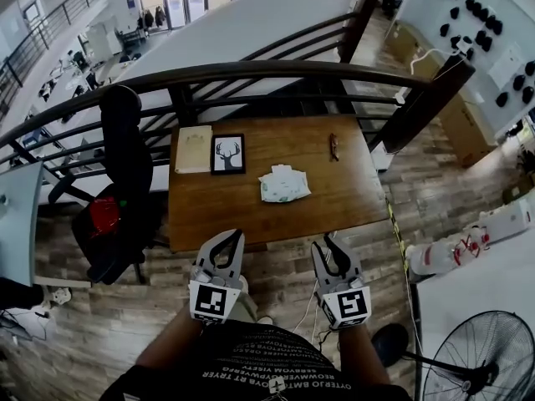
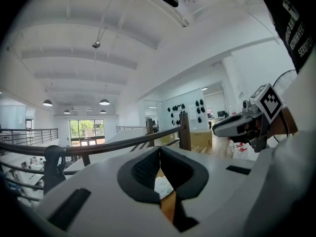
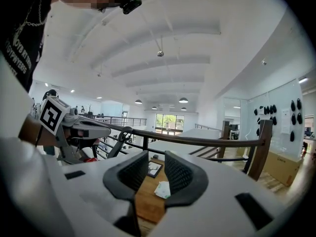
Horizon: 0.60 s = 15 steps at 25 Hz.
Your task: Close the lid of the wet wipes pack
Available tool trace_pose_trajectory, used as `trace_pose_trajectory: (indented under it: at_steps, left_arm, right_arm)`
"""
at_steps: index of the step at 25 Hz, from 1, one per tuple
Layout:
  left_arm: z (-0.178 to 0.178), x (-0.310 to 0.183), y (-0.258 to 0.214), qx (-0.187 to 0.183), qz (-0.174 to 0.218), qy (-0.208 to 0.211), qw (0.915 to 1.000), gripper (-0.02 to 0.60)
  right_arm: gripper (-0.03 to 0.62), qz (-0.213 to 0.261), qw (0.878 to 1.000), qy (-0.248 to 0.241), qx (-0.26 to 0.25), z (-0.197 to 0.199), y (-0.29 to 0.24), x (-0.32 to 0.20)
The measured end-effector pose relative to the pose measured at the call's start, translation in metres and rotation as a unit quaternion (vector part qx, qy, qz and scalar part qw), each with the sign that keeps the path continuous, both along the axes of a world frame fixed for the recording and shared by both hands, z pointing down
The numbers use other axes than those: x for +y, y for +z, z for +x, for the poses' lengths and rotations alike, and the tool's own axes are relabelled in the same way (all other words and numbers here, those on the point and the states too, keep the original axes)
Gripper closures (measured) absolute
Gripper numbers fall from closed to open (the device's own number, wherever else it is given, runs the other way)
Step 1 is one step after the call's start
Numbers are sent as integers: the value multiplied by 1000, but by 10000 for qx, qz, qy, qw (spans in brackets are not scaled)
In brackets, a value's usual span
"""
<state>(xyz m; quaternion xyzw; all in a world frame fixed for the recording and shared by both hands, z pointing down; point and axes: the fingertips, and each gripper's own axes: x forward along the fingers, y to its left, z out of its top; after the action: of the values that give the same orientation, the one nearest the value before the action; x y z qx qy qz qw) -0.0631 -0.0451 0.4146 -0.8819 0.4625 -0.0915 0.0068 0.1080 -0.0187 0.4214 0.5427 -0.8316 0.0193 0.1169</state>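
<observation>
While the wipes pack (image 1: 283, 184) lay on the table (image 1: 242, 215), both grippers hovered short of it.
The left gripper (image 1: 236, 236) was pinched closed, the right gripper (image 1: 329, 241) parted, both empty.

Wooden table (image 1: 217, 215), wet wipes pack (image 1: 283, 184), deer picture (image 1: 227, 154), beige folder (image 1: 194, 149)

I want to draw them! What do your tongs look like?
The left tongs and right tongs are light grey with black ribbed pads. Each carries a white cube with black square markers. The person wears a black T-shirt with white lettering.
</observation>
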Motion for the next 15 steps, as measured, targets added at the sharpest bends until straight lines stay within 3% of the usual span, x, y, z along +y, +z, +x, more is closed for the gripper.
trace_pose_trajectory:
  at_steps: [15]
  left_arm:
    - [8,-73,-2,-134,-10,450,9989,555]
  right_arm:
    - [487,-300,9995,46,107,-8,4,-75]
